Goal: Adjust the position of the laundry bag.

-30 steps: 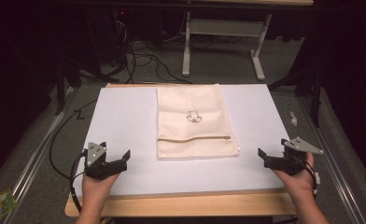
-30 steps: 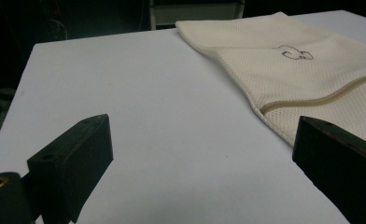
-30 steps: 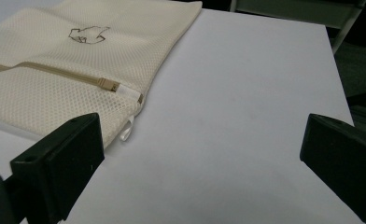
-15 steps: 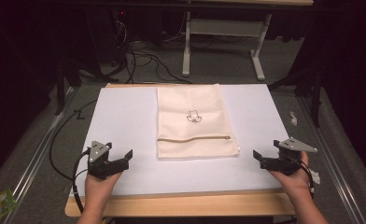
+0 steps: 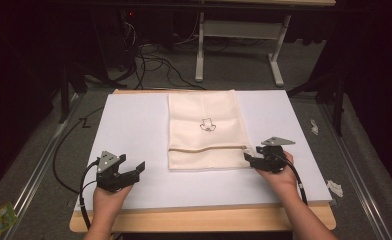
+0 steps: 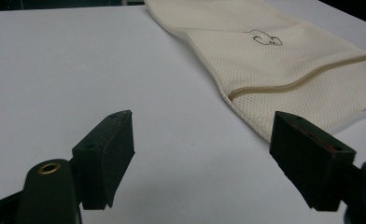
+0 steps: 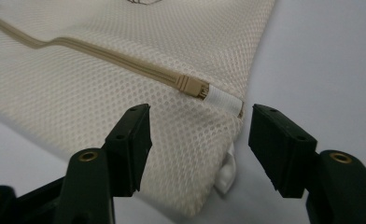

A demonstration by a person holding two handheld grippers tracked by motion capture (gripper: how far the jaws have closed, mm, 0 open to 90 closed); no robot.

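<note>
A cream mesh bag [image 5: 206, 127] with a tan zipper [image 5: 207, 148] and a small dark printed figure [image 5: 206, 124] lies flat on the white board [image 5: 134, 125]. My right gripper [image 5: 249, 158] is open at the bag's near right corner, its jaws straddling the zipper's closed end [image 7: 190, 85] and the white tab [image 7: 223, 99] beside it. My left gripper [image 5: 136, 169] is open over bare board, left of the bag and apart from it; the bag [image 6: 284, 60] and its zipper [image 6: 302, 80] lie ahead to its right.
The white board rests on a wooden table [image 5: 204, 220] with its edge near the person. Cables [image 5: 149, 55] and a white table frame [image 5: 234, 40] stand on the grey floor beyond. Scraps of paper [image 5: 336, 188] lie on the floor to the right.
My right gripper has moved left across the board, from the right edge to the bag's near right corner. The left gripper has hardly moved.
</note>
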